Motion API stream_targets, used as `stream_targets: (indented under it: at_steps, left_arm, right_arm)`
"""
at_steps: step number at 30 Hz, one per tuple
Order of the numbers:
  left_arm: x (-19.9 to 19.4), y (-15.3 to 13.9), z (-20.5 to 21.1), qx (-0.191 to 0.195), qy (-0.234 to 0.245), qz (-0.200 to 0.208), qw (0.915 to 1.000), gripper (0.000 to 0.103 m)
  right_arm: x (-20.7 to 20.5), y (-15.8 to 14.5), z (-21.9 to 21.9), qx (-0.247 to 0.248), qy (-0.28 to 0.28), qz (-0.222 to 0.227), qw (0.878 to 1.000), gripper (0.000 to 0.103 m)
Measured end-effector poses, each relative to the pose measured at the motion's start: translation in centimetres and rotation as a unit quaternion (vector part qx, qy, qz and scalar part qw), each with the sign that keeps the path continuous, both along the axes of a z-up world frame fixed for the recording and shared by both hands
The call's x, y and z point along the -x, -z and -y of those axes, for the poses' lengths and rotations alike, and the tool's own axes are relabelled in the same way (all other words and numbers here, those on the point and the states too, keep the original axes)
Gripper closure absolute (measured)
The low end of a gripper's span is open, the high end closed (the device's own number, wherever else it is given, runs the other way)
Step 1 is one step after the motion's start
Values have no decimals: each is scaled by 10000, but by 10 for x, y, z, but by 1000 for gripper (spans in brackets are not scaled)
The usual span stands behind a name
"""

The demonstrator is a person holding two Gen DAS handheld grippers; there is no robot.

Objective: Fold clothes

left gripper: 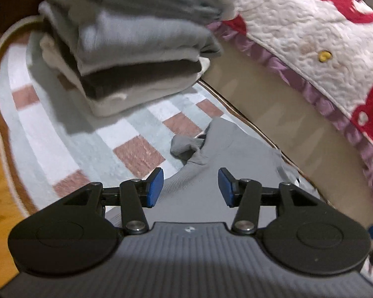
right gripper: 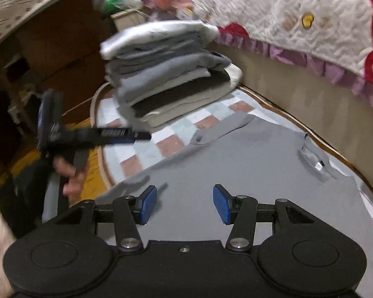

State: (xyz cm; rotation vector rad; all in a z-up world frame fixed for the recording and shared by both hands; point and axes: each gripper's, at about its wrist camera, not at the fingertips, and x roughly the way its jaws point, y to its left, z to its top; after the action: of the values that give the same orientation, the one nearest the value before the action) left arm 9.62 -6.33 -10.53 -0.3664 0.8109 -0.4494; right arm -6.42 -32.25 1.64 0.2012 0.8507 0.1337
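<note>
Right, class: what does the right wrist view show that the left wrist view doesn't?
Only the right wrist view shows the person's hand holding the left gripper, and the grey shirt's neck label. Only the left shows the shirt's crumpled cuff. Both show the grey shirt flat on the checked rug, the folded pile, the quilt and open jaws.

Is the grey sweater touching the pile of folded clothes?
Apart. The right wrist view shows bare checked rug between the grey sweater and the pile of folded clothes.
</note>
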Motion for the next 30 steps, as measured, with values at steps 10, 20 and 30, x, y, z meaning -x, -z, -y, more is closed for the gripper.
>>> stream_targets:
  at_steps: [10, 20, 30]
  left_arm:
    - [-76, 77, 6, 320, 7, -1037, 9941, 55]
    - [-91, 101, 0, 1535, -489, -2324, 9592, 48]
    - [-128, 92, 52, 1156, -282, -1682, 9785, 44]
  right_arm:
    - [-172, 72, 18, 106, 229, -492, 9985, 47]
    - [-129, 150, 62, 693, 1221, -431, 9891, 47]
    - [-33, 182, 82, 1122, 1334, -43, 9847, 47]
